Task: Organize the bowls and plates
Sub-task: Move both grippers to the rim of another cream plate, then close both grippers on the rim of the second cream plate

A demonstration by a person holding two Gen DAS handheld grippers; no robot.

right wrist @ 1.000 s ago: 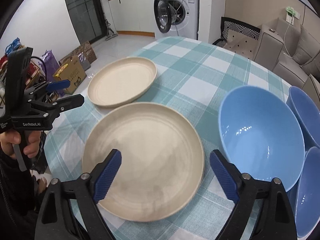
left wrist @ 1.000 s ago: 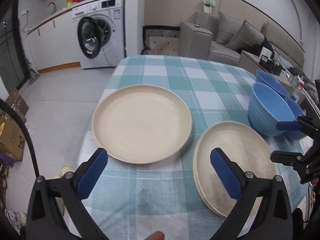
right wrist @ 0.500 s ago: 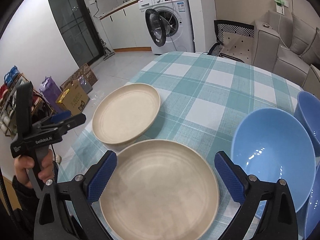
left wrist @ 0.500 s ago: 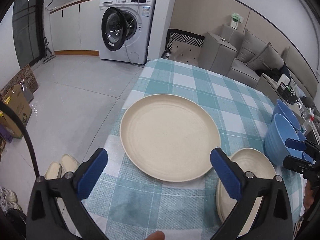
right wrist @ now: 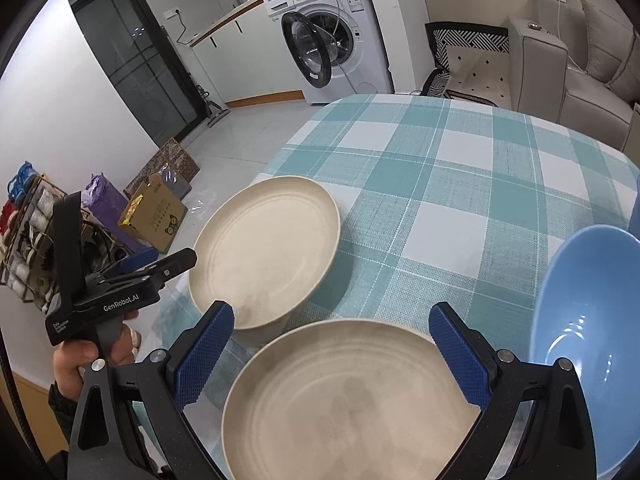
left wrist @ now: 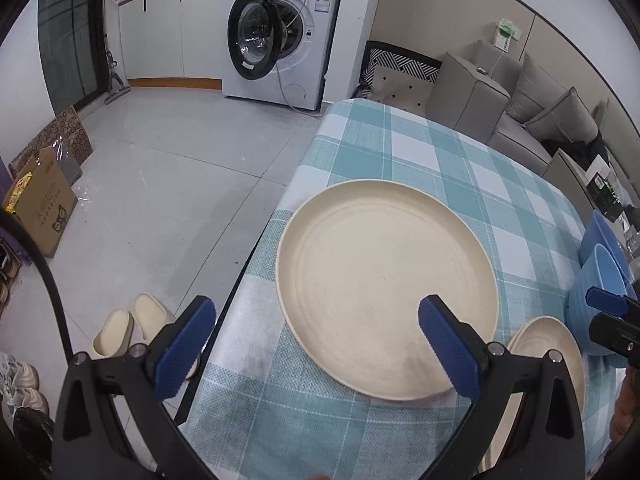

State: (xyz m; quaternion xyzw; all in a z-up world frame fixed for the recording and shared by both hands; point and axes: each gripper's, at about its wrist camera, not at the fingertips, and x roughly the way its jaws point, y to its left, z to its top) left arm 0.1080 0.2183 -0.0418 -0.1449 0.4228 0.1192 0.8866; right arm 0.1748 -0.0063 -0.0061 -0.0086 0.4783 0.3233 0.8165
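While jaws gape, left gripper point(left wrist: 316, 344) overhangs plate point(left wrist: 384, 284).

Two plates point(right wrist: 264, 248) point(right wrist: 352, 400) cream. Bowl point(right wrist: 588, 344) light blue. Tablecloth point(right wrist: 460, 184) teal and white checks. Gripper pads point(right wrist: 204, 356) dark blue. Washing machine point(right wrist: 336, 32) white.

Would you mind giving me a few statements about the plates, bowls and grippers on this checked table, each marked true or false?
1. Both grippers are open and hold nothing. True: the left gripper and right gripper have their jaws spread wide.
2. The two cream plates are stacked. False: the far plate and the near plate lie side by side.
3. A blue bowl sits to the right of the near plate. True.
4. The washing machine door is closed. False: it hangs open.
5. The plates hold food. False: both are empty.
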